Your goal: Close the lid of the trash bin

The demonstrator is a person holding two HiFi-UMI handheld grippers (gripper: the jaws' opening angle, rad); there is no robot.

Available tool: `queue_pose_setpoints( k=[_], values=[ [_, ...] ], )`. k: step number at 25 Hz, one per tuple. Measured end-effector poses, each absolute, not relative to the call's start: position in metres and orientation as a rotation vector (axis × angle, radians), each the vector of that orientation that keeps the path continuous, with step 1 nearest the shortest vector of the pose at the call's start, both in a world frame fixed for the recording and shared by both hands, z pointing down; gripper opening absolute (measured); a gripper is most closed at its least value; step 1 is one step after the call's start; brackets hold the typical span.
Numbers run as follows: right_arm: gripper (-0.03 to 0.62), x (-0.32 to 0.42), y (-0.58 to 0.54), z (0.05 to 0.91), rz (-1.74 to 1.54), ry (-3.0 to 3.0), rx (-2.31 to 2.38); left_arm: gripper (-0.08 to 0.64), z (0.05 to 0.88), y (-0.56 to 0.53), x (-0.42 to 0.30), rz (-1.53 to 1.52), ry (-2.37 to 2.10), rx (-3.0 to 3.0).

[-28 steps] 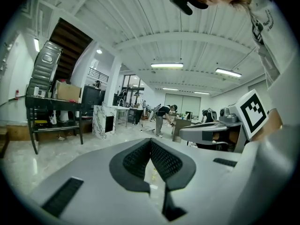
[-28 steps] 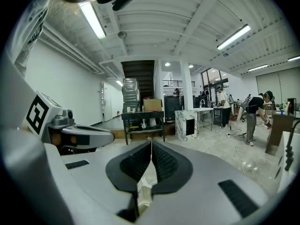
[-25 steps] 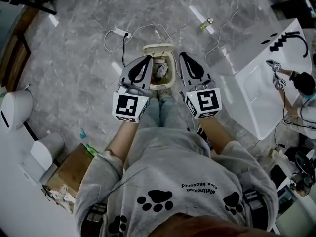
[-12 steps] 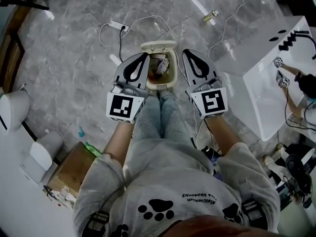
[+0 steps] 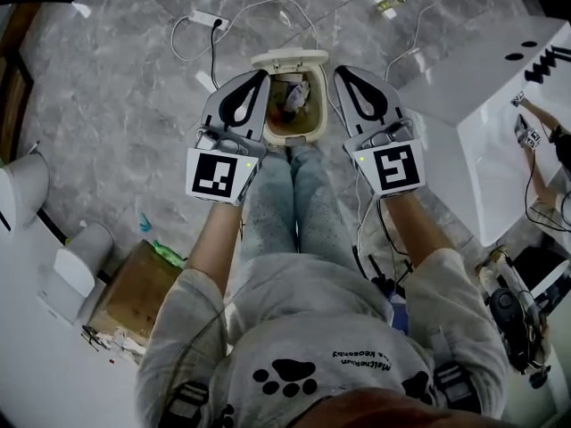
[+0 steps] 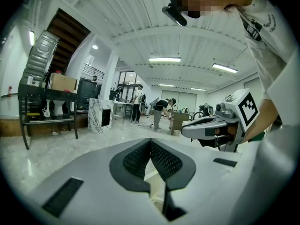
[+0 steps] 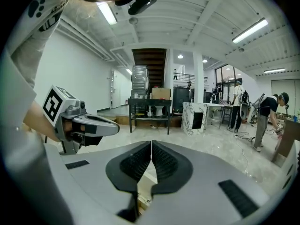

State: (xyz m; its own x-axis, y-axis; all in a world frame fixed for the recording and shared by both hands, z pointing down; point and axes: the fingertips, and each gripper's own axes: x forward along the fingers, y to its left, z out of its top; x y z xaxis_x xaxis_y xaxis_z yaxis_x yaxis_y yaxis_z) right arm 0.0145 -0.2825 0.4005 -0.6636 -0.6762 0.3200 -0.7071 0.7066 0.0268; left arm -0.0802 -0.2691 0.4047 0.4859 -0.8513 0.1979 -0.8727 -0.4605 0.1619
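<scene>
1. On the grey marble floor (image 5: 116, 87), just ahead of the person's legs (image 5: 290, 194), stands the cream trash bin (image 5: 287, 134). It sits well in from the floor's edges.
2. Its lid (image 5: 287, 60) is open, hinged up at the far side of the bin, and rubbish (image 5: 296, 96) shows inside.
3. The left tongs (image 5: 264, 75) hang just beside the bin's left wall, clenched on nothing. In the left gripper view the ribbed pads (image 6: 140, 159) meet at the tip with no gap.
4. The right tongs (image 5: 340, 69) hang just beside the bin's right wall, likewise clenched and empty. In the right gripper view the pads (image 7: 164, 162) are pressed together.
5. Both tongs point away from the person, tilted a little down, with the bin between them. Whether either touches the bin or the lid I cannot tell.
6. Each gripper view shows the other tongs off to one side: the right tongs (image 6: 187, 131) and the left tongs (image 7: 116, 124).
7. Against a second ago, both tongs sit lower and nearer the bin, flanking its opening more closely.
8. The lid stands as open as it was then, and the bin has not shifted on the floor. Both tongs are as tightly closed as before.
9. A power strip (image 5: 203, 18) lies on the floor beyond the bin. A white table (image 5: 500, 123) stands to the right, and a cardboard box (image 5: 134, 288) sits at the near left.
</scene>
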Motion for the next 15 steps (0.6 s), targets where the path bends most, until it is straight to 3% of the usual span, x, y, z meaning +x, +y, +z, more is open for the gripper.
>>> queue_pose_setpoints(
  k=[15],
  values=[
    [0.032,0.004,-0.309,0.478,0.208,-2.556,0.968,0.020,0.484,-0.294,-0.085,0.267,-1.377,2.525]
  ],
)
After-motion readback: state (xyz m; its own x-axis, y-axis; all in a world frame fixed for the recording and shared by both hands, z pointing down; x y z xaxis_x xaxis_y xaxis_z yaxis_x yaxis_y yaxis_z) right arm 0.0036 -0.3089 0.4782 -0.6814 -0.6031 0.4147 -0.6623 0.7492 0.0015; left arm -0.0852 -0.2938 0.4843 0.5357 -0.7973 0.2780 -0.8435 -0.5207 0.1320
